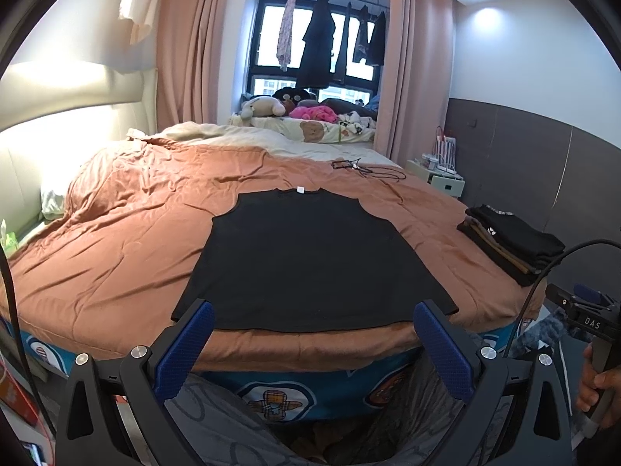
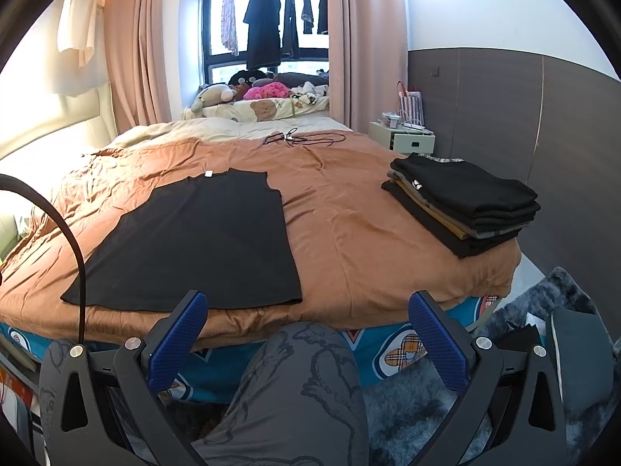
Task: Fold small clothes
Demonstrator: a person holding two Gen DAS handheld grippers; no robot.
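Black shirt (image 1: 310, 260) lies flat for folding — left gripper (image 1: 313, 343) and right gripper (image 2: 308, 334) both spread wide, holding nothing.

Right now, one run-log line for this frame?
phase: pre-fold | black shirt: flat on bed, untouched | left gripper: open, empty | right gripper: open, empty | folded stack: bed's right edge
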